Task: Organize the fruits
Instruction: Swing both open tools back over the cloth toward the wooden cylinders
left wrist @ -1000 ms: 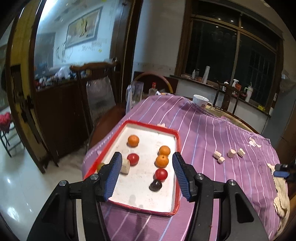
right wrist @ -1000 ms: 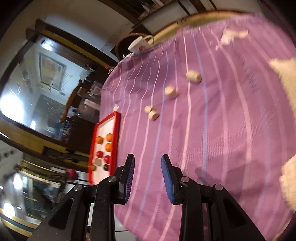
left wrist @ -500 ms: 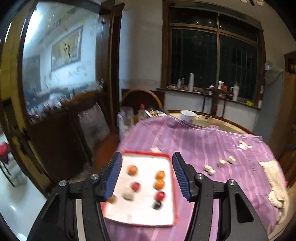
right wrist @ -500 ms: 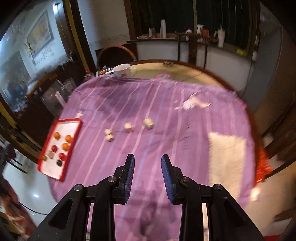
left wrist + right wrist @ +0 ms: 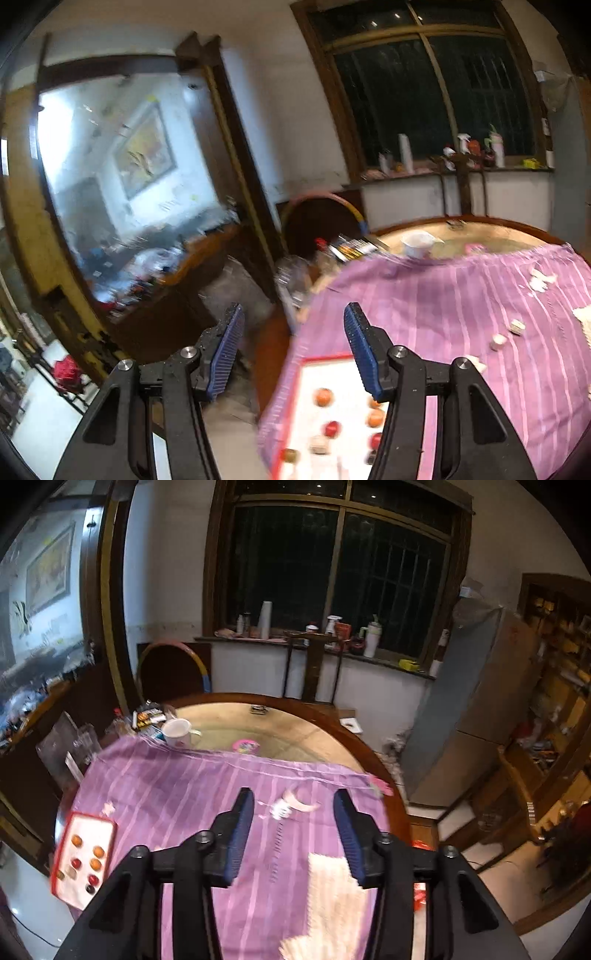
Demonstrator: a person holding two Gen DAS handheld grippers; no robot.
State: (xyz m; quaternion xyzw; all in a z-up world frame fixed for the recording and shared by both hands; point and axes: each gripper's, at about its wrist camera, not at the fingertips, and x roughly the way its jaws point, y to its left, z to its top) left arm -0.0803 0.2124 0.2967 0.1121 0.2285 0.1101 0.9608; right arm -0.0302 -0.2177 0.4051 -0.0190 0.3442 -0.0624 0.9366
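While both grippers hung above the round table, we noted the left gripper [image 5: 293, 343] with its jaws spread wide and empty, aimed past the table's edge, and the right gripper [image 5: 293, 830] likewise wide apart and empty over the purple striped cloth [image 5: 184, 797]. The fruits [image 5: 86, 856], orange, red and one dark, lay in the red-rimmed tray [image 5: 61, 843] at the cloth's left edge. A white cup [image 5: 177, 733] stood beyond the cloth's far edge; a pale towel [image 5: 332, 897] lay under the right gripper.
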